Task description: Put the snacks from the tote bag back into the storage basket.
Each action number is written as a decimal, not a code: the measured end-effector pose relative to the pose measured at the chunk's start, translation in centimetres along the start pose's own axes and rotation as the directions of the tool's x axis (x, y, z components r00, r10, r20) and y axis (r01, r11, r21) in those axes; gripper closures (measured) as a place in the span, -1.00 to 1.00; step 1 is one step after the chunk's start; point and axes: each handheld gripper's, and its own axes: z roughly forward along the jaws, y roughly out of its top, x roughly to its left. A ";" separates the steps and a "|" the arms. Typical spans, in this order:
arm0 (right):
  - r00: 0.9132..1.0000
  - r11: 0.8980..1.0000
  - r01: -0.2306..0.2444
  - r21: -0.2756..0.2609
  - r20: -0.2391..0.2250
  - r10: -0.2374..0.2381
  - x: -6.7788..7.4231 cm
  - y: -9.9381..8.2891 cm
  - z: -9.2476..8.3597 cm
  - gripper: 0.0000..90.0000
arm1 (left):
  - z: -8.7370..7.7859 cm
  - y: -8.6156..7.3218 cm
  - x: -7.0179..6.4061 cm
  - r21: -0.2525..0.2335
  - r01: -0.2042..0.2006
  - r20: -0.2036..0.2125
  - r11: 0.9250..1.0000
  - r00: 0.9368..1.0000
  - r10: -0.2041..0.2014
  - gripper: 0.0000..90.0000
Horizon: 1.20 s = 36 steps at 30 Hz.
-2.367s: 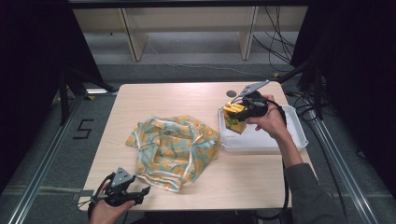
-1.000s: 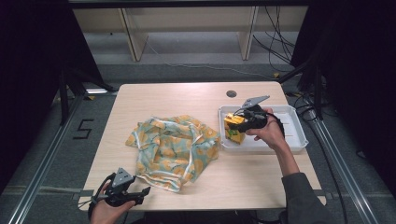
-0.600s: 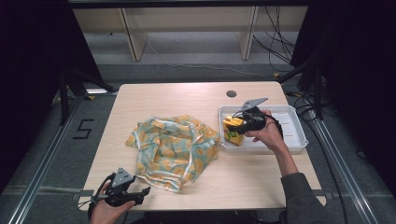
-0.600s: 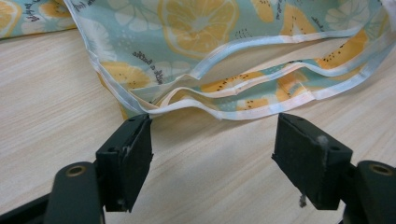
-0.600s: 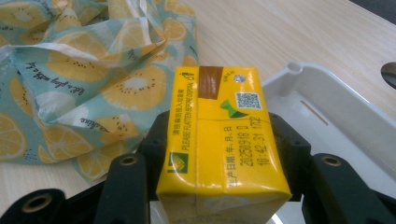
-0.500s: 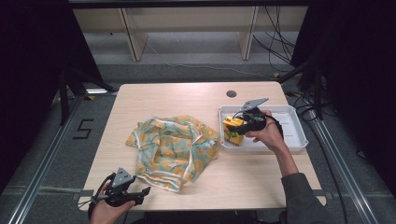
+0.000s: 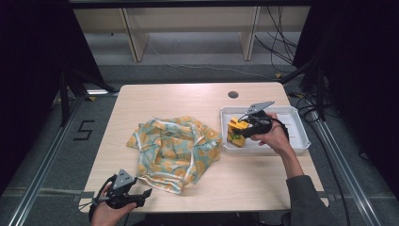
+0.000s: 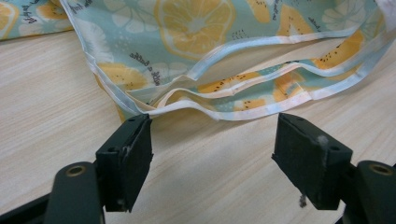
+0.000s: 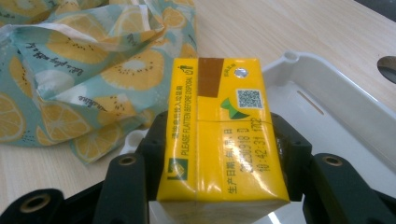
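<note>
Yellow drink carton [image 9: 219, 135] sits clamped between the jaws of the right gripper [image 7: 245, 128], its printed top facing the right gripper view. In the high view the carton [image 7: 236, 132] is at the near left corner of a white plastic tray [image 7: 296, 123] on the right side of a light wooden table [image 7: 188, 96]; whether its base rests on the tray floor or hangs just above it is hard to tell. Just left of the tray lies a crumpled fruit-print cloth bag [image 7: 173, 149], teal with orange and kiwi slices.

At the near left table edge, the left gripper [image 7: 134, 197] is held low with its jaws spread wide and nothing between them; in the left gripper view the bag's white-trimmed hem [image 8: 224, 109] lies just beyond the pads.

To do this step well, the carton should likely stay upright and be lifted or set down straight, clear of the tray's rim, with the squeeze kept gentle so the soft pack does not buckle.

The carton's lower half is hidden behind the jaws, and the small print on top is only partly legible. The bag's opening is folded over itself.
</note>
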 end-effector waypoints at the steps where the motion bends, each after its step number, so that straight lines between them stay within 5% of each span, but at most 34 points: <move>1: 1.000 1.000 -0.002 -0.004 0.001 0.002 0.0 -0.1 0.0 0.13 | 0.0 0.0 0.0 -0.002 0.002 0.002 1.000 1.000 -0.002 -0.39; 9: 1.000 1.000 0.017 -0.012 0.010 -0.017 0.0 -0.3 0.0 0.12 | -0.1 0.0 0.0 0.005 -0.019 0.011 1.000 1.000 0.019 -0.39; 12: 1.000 1.000 -0.004 0.002 0.004 0.004 0.0 -0.3 -0.4 0.07 | -0.2 0.0 0.1 0.009 -0.023 0.015 1.000 1.000 0.023 -0.39; 15: 0.998 0.997 -0.070 -0.037 0.004 0.071 0.1 -0.1 -0.8 -0.14 | -0.3 0.1 0.1 0.015 -0.023 0.014 1.000 1.000 0.023 -0.39; 20: 0.997 0.993 -0.080 -0.091 0.015 0.082 0.5 0.3 -2.1 -0.25 | -0.1 0.0 0.1 0.008 -0.022 0.011 1.000 1.000 0.022 -0.39; 22: 0.993 0.989 -0.120 -0.086 0.000 0.121 1.0 0.5 -2.6 -0.30 | -0.1 0.0 0.1 0.008 -0.023 0.011 1.000 1.000 0.023 -0.39; 36: 0.989 0.985 -0.120 -0.123 0.072 0.129 2.8 0.2 -5.1 -0.35 | -0.2 0.0 0.1 -0.003 -0.024 0.009 1.000 1.000 0.024 -0.39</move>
